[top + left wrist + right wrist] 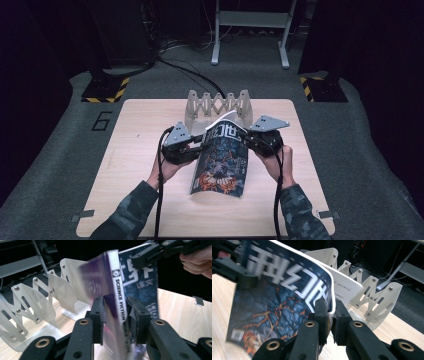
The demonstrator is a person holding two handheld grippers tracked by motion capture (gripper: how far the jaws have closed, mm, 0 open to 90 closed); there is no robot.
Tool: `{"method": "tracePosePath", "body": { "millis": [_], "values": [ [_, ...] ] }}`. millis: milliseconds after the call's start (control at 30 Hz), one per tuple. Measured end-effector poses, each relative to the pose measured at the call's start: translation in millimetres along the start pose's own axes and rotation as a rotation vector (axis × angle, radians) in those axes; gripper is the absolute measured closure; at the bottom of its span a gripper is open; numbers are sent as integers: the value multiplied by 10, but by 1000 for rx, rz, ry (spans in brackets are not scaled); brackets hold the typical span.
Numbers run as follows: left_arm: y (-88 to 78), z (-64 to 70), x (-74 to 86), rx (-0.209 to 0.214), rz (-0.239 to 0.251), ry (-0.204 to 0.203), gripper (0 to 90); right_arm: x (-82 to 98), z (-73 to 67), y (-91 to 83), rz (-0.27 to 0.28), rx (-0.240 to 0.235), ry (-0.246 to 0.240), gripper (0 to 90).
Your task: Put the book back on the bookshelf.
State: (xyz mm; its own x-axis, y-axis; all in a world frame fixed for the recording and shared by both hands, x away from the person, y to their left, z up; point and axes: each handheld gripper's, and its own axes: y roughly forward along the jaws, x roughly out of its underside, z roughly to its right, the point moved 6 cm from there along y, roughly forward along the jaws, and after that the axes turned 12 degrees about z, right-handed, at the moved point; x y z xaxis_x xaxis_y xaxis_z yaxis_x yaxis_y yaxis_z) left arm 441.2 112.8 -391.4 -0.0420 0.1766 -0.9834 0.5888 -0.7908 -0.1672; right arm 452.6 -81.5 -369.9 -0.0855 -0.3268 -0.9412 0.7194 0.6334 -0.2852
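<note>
A magazine point(222, 160) with a dark blue and orange cover hangs upright over the middle of the wooden table point(140, 200), held between both grippers. My left gripper point(196, 148) has the spine point(118, 297) between its jaws, and its pads lie against both sides. My right gripper point(249, 140) is shut on the cover's white outer edge point(332, 307) near the top. In the left gripper view the right gripper point(150, 255) pinches the cover from above right. In the right gripper view the cover point(282, 302) bows, and the left gripper point(234, 270) sits behind its top left corner.
A white folding accordion rack point(218, 107) stands just behind the magazine near the table's far edge, its slotted plates point(37, 297) point(372, 292) close to both grippers. Beyond the table are black stands with yellow-striped bases point(105, 90) and a white frame point(250, 30).
</note>
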Motion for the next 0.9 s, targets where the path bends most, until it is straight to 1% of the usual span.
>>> {"method": "tracePosePath", "body": {
  "millis": [33,100,133,200,233,267,300,333,367,400,467,500,533,567,600,633,667,700,733,800,833,900],
  "values": [
    [7,-2,17,-14,-10,7,709,1,-9,1,-6,-2,-6,835],
    [-10,-2,60,-41,3,13,758,13,-16,11,-20,13,-22,827],
    [-37,-10,78,-38,7,20,771,29,-20,11,-29,16,-24,824],
    [-97,-24,101,-53,33,19,788,65,2,-4,-37,21,-21,814],
    [-124,-16,106,-54,48,12,793,86,21,-16,-39,19,-14,812],
    [-149,-13,108,-52,55,26,797,109,47,-26,-41,22,-6,808],
    [-167,11,113,-45,64,25,799,140,66,-36,-52,15,2,806],
    [-184,22,115,-47,71,45,801,175,84,-41,-58,13,15,808],
    [-195,45,118,-41,79,52,802,214,97,-46,-65,12,25,812],
    [-203,68,121,-46,87,53,802,249,110,-53,-74,10,27,821],
    [-217,85,115,-36,92,65,802,285,126,-73,-75,5,31,831],
    [-215,88,105,-43,106,61,802,278,130,-82,-70,6,33,837],
    [-216,93,95,-42,108,53,803,262,130,-87,-67,9,25,841],
    [-216,91,78,-44,111,59,803,235,122,-91,-62,13,14,844],
    [-222,80,59,-37,113,79,803,202,112,-94,-57,19,6,848],
    [-220,91,41,-46,128,68,804,165,106,-96,-51,31,-3,851],
    [-224,83,18,-53,139,78,804,123,104,-105,-42,35,-16,853],
    [-224,83,18,-53,139,78,805,79,110,-113,-31,48,-25,854],
    [-235,83,-18,-52,157,82,806,21,110,-127,-16,50,-28,857],
    [-235,81,-38,-66,185,87,809,-57,112,-145,3,55,-35,859],
    [-241,70,-43,-74,194,95,809,-97,111,-153,11,57,-42,860],
    [-249,51,-35,-88,217,95,810,-168,100,-162,24,60,-51,862]
  ]
}}
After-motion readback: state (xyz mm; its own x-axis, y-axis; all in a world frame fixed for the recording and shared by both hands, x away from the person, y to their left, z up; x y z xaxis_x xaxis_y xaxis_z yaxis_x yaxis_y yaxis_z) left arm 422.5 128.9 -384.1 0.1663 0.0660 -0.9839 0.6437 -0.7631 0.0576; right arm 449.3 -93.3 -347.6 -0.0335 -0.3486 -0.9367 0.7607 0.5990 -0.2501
